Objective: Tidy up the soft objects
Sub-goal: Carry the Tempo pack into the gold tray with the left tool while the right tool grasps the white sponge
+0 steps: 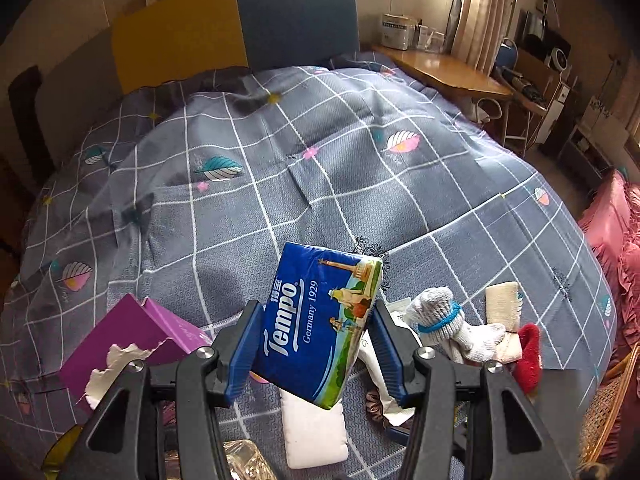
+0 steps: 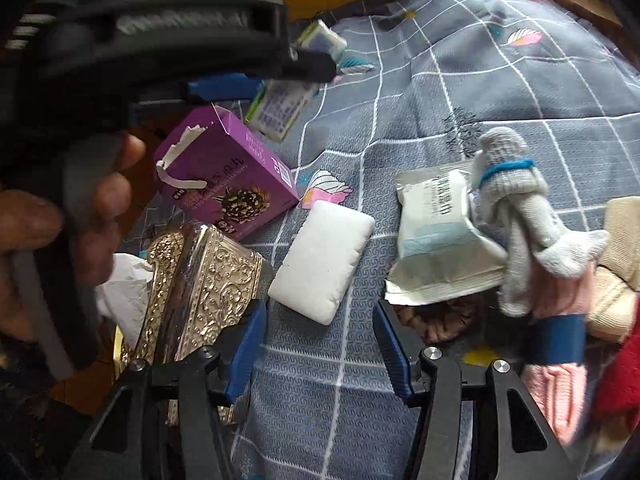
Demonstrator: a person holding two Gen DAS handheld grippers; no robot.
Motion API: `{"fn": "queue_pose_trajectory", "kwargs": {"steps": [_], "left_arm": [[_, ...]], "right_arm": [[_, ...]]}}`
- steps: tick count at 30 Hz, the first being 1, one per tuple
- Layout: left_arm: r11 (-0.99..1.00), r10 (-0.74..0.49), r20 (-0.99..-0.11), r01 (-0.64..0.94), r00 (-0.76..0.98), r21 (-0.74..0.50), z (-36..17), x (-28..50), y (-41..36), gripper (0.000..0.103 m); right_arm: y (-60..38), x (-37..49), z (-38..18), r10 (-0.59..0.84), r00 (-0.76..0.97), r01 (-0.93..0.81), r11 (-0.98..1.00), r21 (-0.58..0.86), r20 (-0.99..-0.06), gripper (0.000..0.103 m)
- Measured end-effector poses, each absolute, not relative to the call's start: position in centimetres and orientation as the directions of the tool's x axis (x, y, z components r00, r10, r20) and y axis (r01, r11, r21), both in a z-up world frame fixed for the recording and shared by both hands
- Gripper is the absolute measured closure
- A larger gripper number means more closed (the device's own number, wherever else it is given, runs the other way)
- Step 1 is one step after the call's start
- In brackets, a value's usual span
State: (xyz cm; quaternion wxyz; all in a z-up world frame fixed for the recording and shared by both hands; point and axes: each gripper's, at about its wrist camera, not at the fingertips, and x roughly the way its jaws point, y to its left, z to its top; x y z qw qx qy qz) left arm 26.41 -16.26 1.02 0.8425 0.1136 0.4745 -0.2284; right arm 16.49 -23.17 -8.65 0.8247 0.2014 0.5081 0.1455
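Tissue pack (image 1: 320, 326), blue, clamped in the left tongs (image 1: 316, 344) and held clear above the bed (image 1: 360, 168). Pads grip its two long edges near the lower end. Long axis tilts up and slightly right in the left wrist view, far end pointing toward the headboard (image 1: 240, 24).

Right tongs (image 2: 318, 344) apart, nothing between the pads, only bedcover below. Just ahead of them a white pad (image 2: 322, 266) lies flat on the bed, long axis diagonal, upper end to the right.

Left of the white pad: a purple box (image 2: 228, 172) with a torn top, and a gold embossed box (image 2: 204, 280) touching the left pad of the right tongs.

Right of it: a white wipes packet (image 2: 436, 236), with a grey-white glove (image 2: 520, 216) draped over its right edge.
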Motion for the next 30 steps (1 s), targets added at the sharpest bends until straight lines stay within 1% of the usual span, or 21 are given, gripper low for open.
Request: {"fn": "queue_pose_trajectory", "kwargs": {"steps": [2,3,4,6,8,11,15,19,23,26,28,30], "left_arm": [[0.868,-0.291,-0.847,0.496,0.445,-0.037,1.5,26.3,-15.9,0.049],[0.868,-0.294,-0.844,0.496,0.449,-0.039,1.8,26.3,-15.8,0.049],[0.868,-0.297,-0.841,0.495,0.452,-0.040,2.1,26.4,-15.7,0.049],[0.873,-0.307,-0.827,0.486,0.470,-0.048,3.1,26.8,-15.2,0.049],[0.884,-0.323,-0.803,0.463,0.502,-0.066,4.5,27.2,-14.1,0.049],[0.913,-0.315,-0.767,0.398,0.559,-0.085,6.8,28.3,-11.2,0.049],[0.959,-0.257,-0.732,0.259,0.631,-0.113,8.7,29.6,-4.8,0.049],[0.987,-0.162,-0.729,0.095,0.665,-0.133,8.5,29.8,2.9,0.049],[0.993,-0.077,-0.726,-0.011,0.683,-0.116,7.3,27.8,9.4,0.049],[0.988,-0.059,-0.736,-0.066,0.674,-0.140,5.9,25.6,13.5,0.049],[0.984,-0.049,-0.740,-0.092,0.671,-0.149,5.0,23.9,15.8,0.049],[0.980,-0.036,-0.742,-0.122,0.669,-0.157,4.0,21.7,17.9,0.049]], "right_arm": [[-22.5,17.8,-9.8,0.440,0.427,0.011,0.871,0.491,-0.790,0.044],[-22.4,18.3,-10.2,0.442,0.425,0.035,0.864,0.503,-0.790,0.043],[-22.2,18.9,-10.5,0.437,0.425,0.058,0.861,0.506,-0.793,0.038],[-22.1,19.8,-11.1,0.421,0.422,0.105,0.857,0.505,-0.803,0.034],[-21.9,20.5,-11.4,0.417,0.419,0.125,0.853,0.507,-0.806,0.034],[-21.2,21.3,-11.6,0.380,0.411,0.138,0.873,0.468,-0.829,0.033],[-20.4,22.3,-11.9,0.349,0.386,0.135,0.894,0.427,-0.854,0.033],[-20.1,23.3,-12.2,0.329,0.372,0.142,0.904,0.404,-0.868,0.033],[-19.1,23.9,-12.5,0.318,0.351,0.127,0.916,0.381,-0.881,0.034],[-18.2,24.0,-12.6,0.276,0.342,0.097,0.941,0.326,-0.899,0.038],[-17.9,23.7,-12.6,0.255,0.344,0.079,0.951,0.299,-0.904,0.043],[-17.8,23.4,-12.4,0.240,0.342,0.064,0.959,0.277,-0.909,0.045]]}}
